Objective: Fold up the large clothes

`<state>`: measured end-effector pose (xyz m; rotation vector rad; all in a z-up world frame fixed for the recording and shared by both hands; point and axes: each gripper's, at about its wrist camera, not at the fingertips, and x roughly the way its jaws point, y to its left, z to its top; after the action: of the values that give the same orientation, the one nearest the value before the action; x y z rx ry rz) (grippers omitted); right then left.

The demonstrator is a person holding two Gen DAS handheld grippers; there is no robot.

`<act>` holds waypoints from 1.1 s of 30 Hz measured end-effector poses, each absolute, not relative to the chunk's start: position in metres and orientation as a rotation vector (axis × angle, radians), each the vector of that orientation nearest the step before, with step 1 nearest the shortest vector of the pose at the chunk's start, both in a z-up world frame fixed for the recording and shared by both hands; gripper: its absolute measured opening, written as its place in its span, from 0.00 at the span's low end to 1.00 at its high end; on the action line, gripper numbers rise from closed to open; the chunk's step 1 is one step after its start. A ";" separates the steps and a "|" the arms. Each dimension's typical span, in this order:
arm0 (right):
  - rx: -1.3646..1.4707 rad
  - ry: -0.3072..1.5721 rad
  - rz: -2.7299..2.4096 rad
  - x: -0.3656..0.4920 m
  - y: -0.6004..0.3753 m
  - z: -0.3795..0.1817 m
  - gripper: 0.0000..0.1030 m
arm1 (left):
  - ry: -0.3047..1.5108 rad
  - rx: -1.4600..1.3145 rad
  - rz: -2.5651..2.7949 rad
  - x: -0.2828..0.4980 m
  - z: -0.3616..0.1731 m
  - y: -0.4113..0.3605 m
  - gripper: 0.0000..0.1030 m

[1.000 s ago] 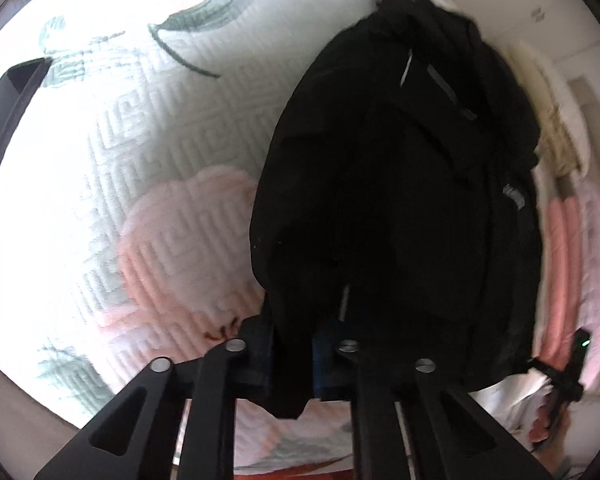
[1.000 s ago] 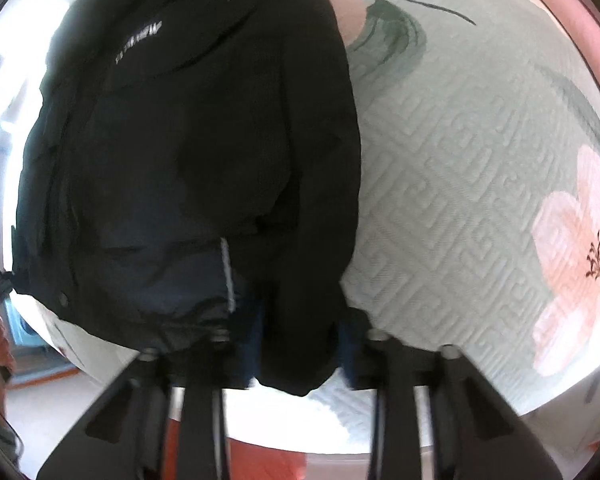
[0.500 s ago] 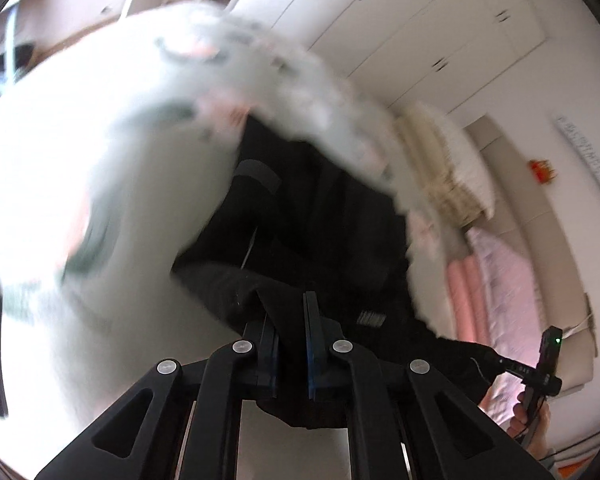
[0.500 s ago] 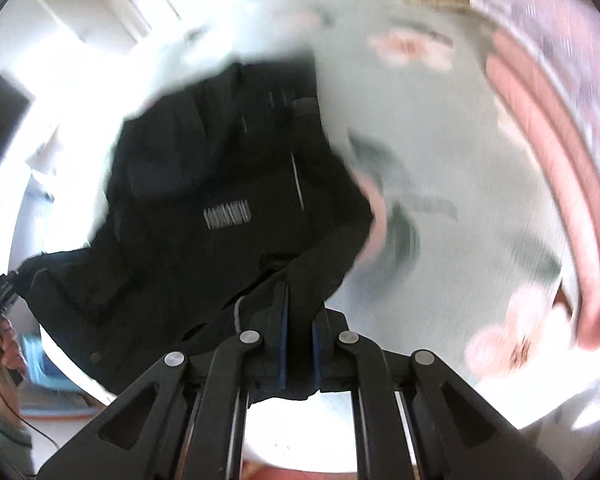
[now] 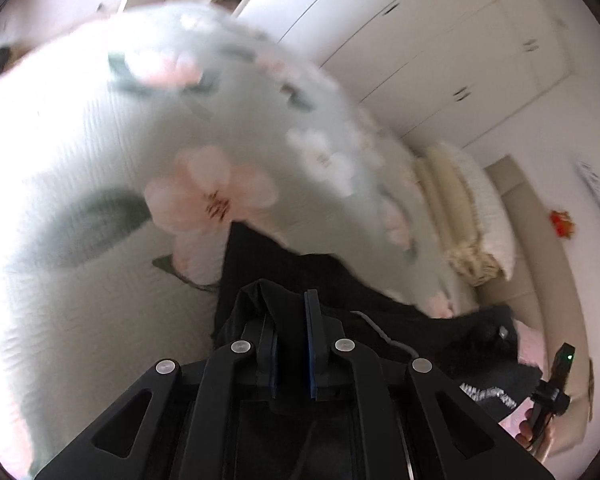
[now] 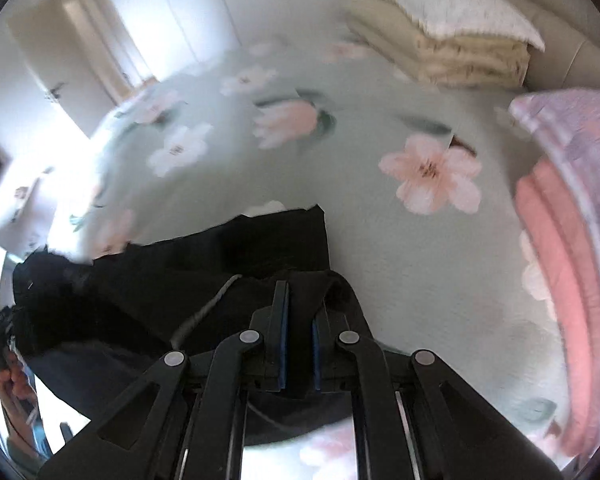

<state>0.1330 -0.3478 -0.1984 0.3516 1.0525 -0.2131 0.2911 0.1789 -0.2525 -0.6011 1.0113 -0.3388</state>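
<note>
A large black jacket (image 5: 452, 332) hangs stretched between both grippers above a bed with a pale green floral cover (image 5: 100, 200). My left gripper (image 5: 292, 320) is shut on a fold of the black cloth at the lower middle of the left wrist view. The jacket (image 6: 204, 264) spreads leftward in the right wrist view, where my right gripper (image 6: 300, 312) is shut on another pinch of its edge. A grey drawcord (image 6: 204, 308) runs across the cloth beside the right fingers. The other hand-held gripper (image 5: 556, 384) shows at the far right of the left wrist view.
Folded cream bedding with a white pillow (image 6: 440, 36) lies at the head of the bed. A pink and lilac quilt roll (image 6: 568, 248) runs along the right side. White wardrobe doors (image 5: 440, 48) stand behind the bed. A doorway (image 6: 96, 44) is at the back left.
Both grippers have lifted and swung away from the bed cover with the jacket pinched in them; the view went from close on the cloth to the whole bed and room.
</note>
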 end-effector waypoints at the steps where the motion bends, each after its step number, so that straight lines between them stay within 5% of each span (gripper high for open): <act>1: 0.360 1.089 -0.233 0.149 -0.350 -0.219 0.11 | 1.056 -0.597 -0.321 0.305 -0.275 0.173 0.11; 8: 0.365 1.255 -0.306 0.201 -0.355 -0.323 0.13 | 1.152 -0.568 -0.371 0.320 -0.326 0.165 0.14; 14: 0.470 1.255 -0.242 0.200 -0.374 -0.319 0.20 | 1.222 -0.549 -0.517 0.328 -0.304 0.184 0.23; 18: 0.572 1.191 -0.203 0.183 -0.404 -0.282 0.46 | 1.282 -0.621 -0.603 0.334 -0.272 0.209 0.27; 23: 0.574 1.107 -0.221 0.156 -0.444 -0.228 0.65 | 1.328 -0.777 -0.663 0.341 -0.250 0.232 0.30; 25: 0.527 1.095 -0.225 0.148 -0.446 -0.217 0.70 | 1.340 -0.754 -0.658 0.334 -0.240 0.229 0.44; 29: 0.447 1.129 -0.180 0.149 -0.427 -0.230 0.71 | 1.254 -0.877 -0.717 0.319 -0.214 0.250 0.55; 33: 0.361 1.148 -0.103 0.158 -0.396 -0.247 0.71 | 1.233 -0.661 -0.520 0.307 -0.195 0.257 0.65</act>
<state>0.1579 -0.3957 -0.2466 0.3607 1.1484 -0.1033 0.3073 0.2567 -0.1955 -0.6609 1.2330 -0.5201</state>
